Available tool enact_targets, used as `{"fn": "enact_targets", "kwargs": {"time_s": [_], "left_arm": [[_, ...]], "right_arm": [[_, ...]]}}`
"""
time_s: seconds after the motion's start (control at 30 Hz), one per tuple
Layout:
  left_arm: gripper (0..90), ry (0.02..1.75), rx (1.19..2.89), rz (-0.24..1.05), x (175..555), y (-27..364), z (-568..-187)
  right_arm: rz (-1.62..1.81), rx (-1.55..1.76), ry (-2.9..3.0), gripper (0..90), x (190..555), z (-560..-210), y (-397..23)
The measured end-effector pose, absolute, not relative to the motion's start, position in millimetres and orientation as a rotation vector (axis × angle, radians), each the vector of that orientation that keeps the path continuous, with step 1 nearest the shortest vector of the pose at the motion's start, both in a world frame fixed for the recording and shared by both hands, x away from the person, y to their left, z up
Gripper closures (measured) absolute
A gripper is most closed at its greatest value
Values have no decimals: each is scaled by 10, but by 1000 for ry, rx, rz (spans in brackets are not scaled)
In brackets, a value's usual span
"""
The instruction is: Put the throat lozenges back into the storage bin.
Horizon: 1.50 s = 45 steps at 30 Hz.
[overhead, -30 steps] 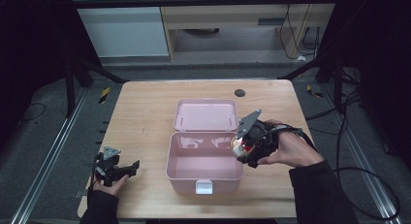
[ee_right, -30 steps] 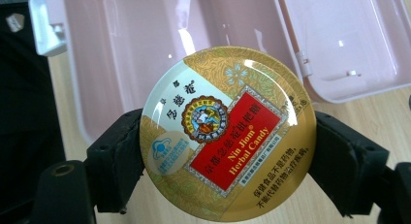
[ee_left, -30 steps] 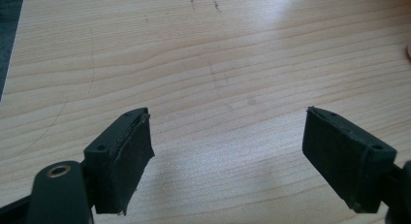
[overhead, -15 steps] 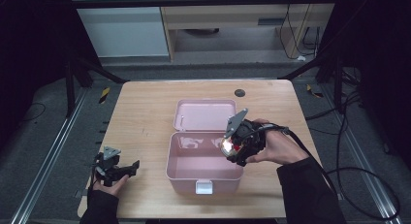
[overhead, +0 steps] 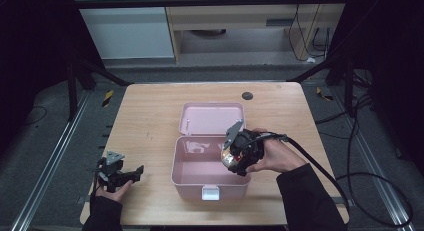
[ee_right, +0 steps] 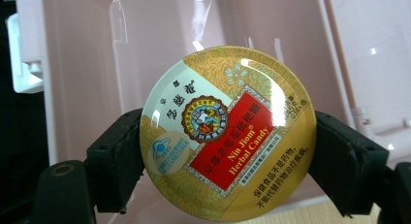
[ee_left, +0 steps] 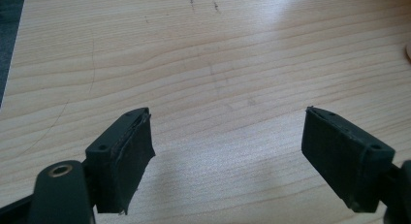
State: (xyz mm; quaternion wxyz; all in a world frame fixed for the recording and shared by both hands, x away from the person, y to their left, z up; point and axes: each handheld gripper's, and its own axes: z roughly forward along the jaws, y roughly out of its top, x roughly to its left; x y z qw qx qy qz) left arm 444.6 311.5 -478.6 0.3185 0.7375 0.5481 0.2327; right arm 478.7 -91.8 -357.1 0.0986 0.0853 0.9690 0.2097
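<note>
A round gold candy tin (ee_right: 228, 134) with a red label sits between the two black jaws of my right gripper (ee_right: 228, 151), which is shut on its edges. In the high view the right gripper (overhead: 231, 158) holds the candy tin (overhead: 227, 157) over the right side of the open pink box (overhead: 186, 177), lid (overhead: 212, 118) folded back. The box's pale pink inside (ee_right: 97, 78) lies behind the tin. My left gripper (overhead: 131, 173) rests at the table's front left, and its jaws (ee_left: 228, 156) stand wide open over bare wood.
The wooden table (overhead: 150, 116) has a small dark round disc (overhead: 247, 96) near its far edge. A white latch (overhead: 209, 192) sticks out of the box's front wall. A cable (overhead: 320, 166) trails from the right gripper off the table's right side.
The right gripper has carried the tin leftward and down, from the box's right rim to inside its right side. The left gripper has stayed put.
</note>
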Motion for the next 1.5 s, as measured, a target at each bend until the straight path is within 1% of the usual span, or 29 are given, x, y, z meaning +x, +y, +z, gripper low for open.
{"fn": "enact_targets", "kwargs": {"time_s": [0.43,0.87,1.2,1.4,1.5], "left_arm": [[178,1442,1942,611,4448,3116,-4789],[180,1443,1941,611,4447,3120,-4791],[179,1442,1944,610,4447,3119,-4792],[179,1440,1945,610,4446,3116,-4791],[180,1440,1945,609,4446,3118,-4790]], "right_arm": [[623,282,2889,205,4809,-3794,-940],[532,251,2918,203,4817,-3953,-914],[506,248,2933,199,4822,-3994,-892],[523,254,2923,169,4819,-3978,-902],[527,257,2920,171,4813,-3964,-910]]}}
